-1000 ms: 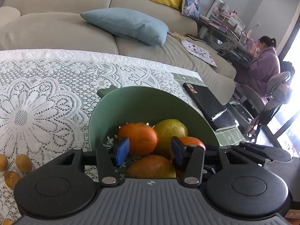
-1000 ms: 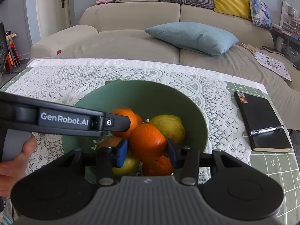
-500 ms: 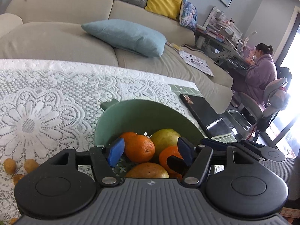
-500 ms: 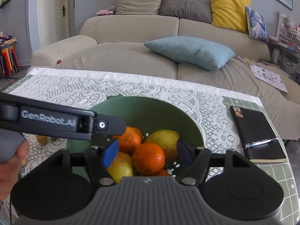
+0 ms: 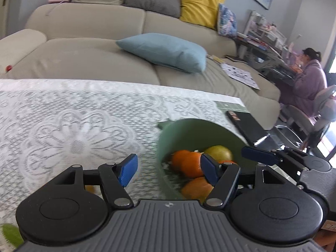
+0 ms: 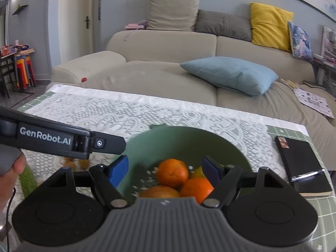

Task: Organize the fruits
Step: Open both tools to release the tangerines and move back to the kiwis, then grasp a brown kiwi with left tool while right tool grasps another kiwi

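A green bowl [image 5: 189, 124] [image 6: 189, 131] on the lace tablecloth holds several oranges [image 5: 189, 164] [image 6: 173, 173] and a yellow-green pear [image 5: 218, 152]. My left gripper [image 5: 169, 171] hovers over the bowl's left rim, one fingertip outside the bowl. Its jaws are opening and nothing is between them. My right gripper [image 6: 164, 170] hangs above the near side of the bowl, its jaws also opening. The oranges lie below its blue pads, apart from them. The left tool's black arm [image 6: 63, 138] crosses the right wrist view, with a hand [image 6: 12, 168] on its grip.
A black notebook [image 6: 302, 163] [image 5: 245, 126] with a pen lies right of the bowl. Small yellow-orange fruits [image 6: 71, 161] and something green [image 6: 27, 178] sit on the cloth at left. A beige sofa with a blue pillow [image 5: 166, 50] stands behind; a person [image 5: 308, 79] sits at a far desk.
Both grippers spread their jaws wider; the right one let go of the orange it gripped. Both lifted and drew back from the bowl, and the left view swung leftward.
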